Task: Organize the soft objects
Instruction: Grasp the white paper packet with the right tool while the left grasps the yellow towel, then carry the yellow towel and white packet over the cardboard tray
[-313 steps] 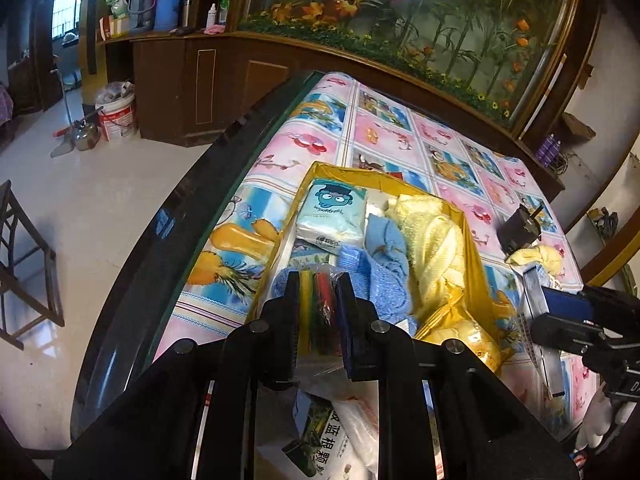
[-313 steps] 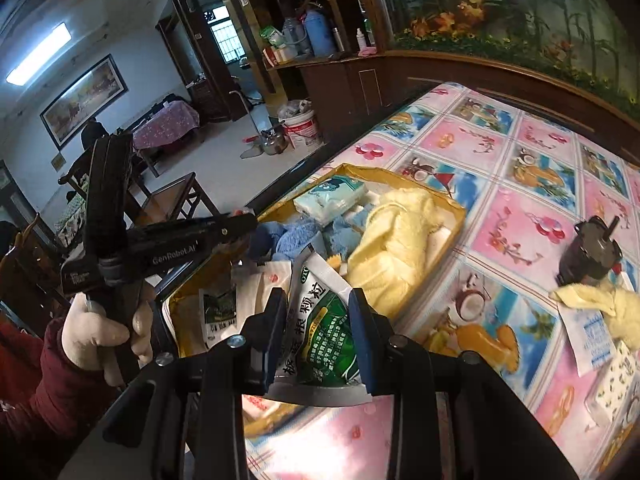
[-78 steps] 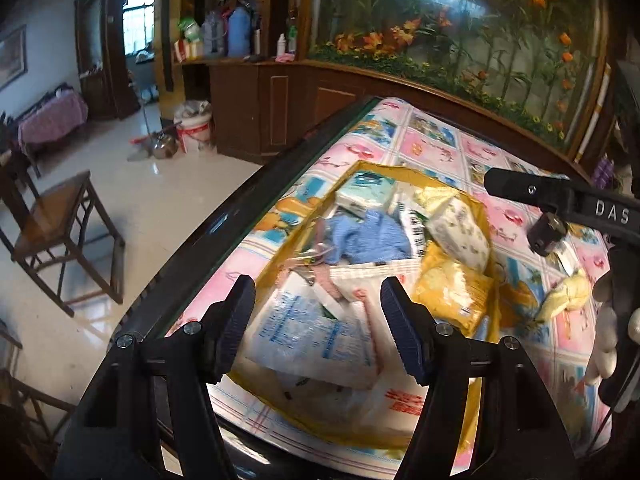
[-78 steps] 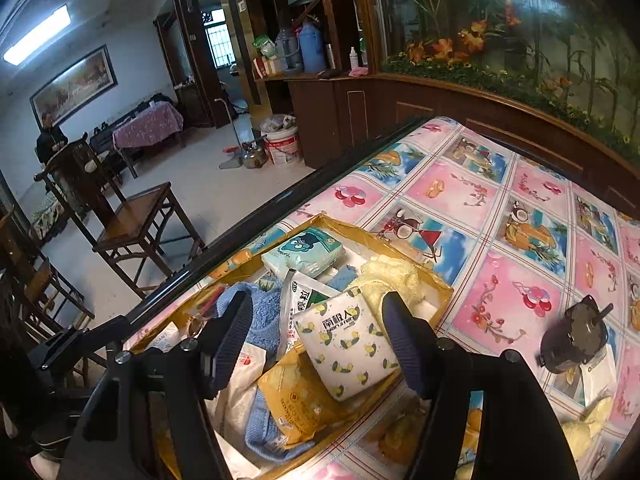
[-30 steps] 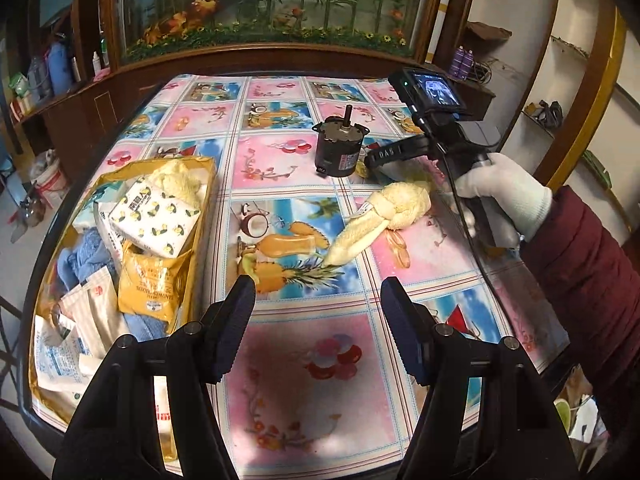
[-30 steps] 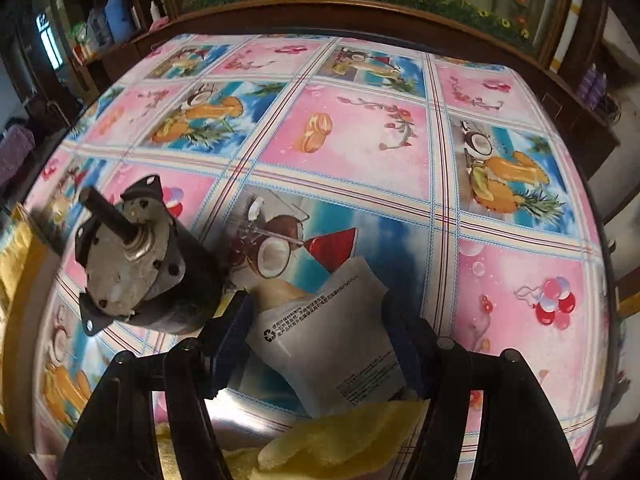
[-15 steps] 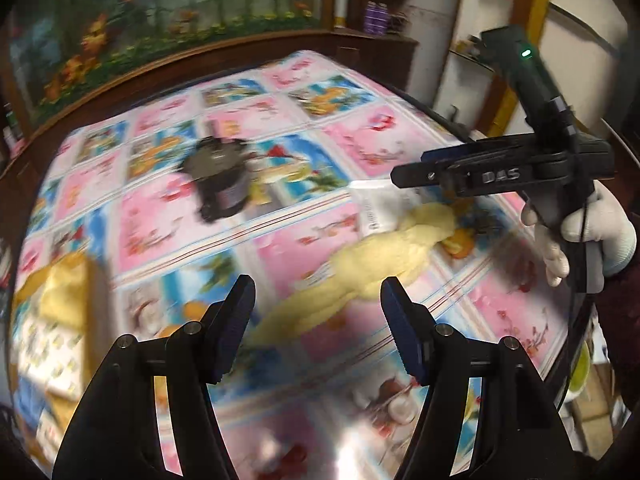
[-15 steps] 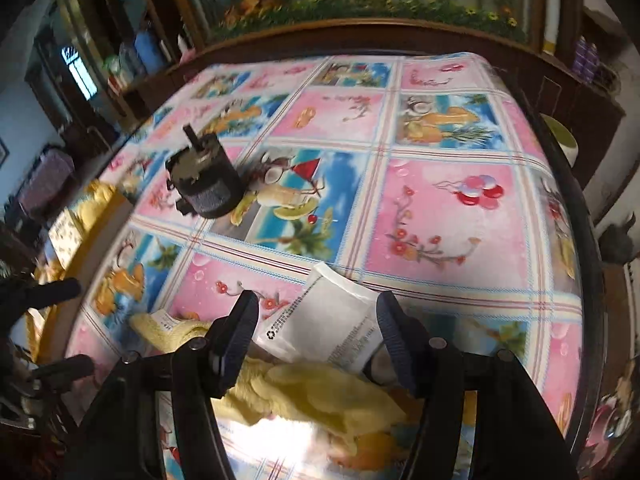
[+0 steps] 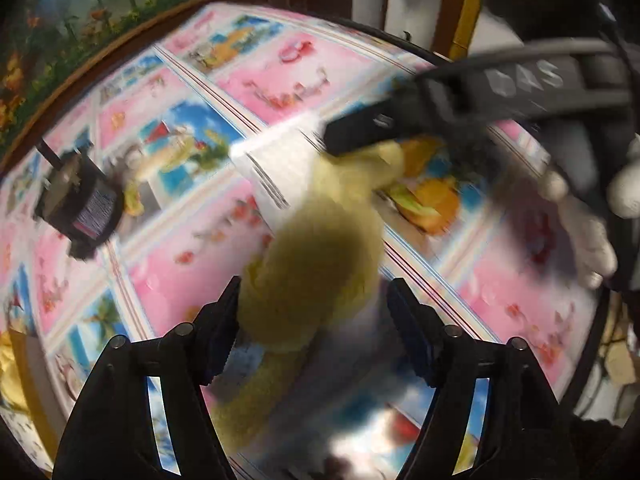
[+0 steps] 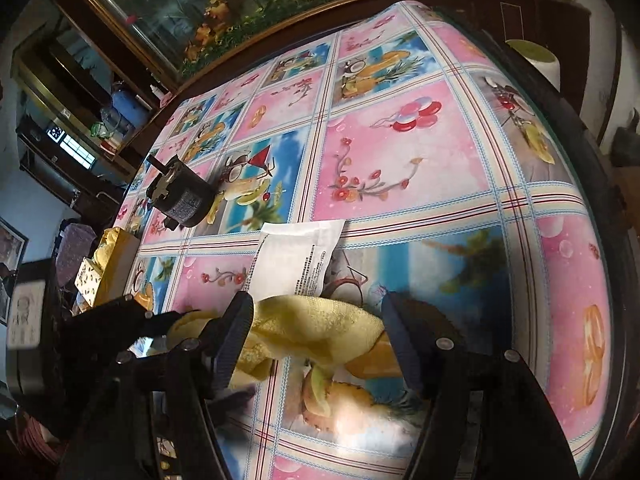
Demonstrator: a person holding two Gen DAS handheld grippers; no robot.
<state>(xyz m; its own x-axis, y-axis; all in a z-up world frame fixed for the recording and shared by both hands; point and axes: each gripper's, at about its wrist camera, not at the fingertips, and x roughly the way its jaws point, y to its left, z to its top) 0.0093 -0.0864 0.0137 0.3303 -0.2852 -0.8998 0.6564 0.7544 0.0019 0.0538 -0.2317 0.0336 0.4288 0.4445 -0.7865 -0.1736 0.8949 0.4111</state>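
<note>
Only the right wrist view is sharp: the right gripper (image 10: pixel 316 320) stands spread over the yellow towel (image 10: pixel 320 328) at lower centre, a white sachet (image 10: pixel 298 262) just above it. The blurred left view shows the left gripper (image 9: pixel 314 320), also spread, straddling the towel's other end, perhaps brushing it. The yellow box (image 10: pixel 116 268) is cut off at left.
</note>
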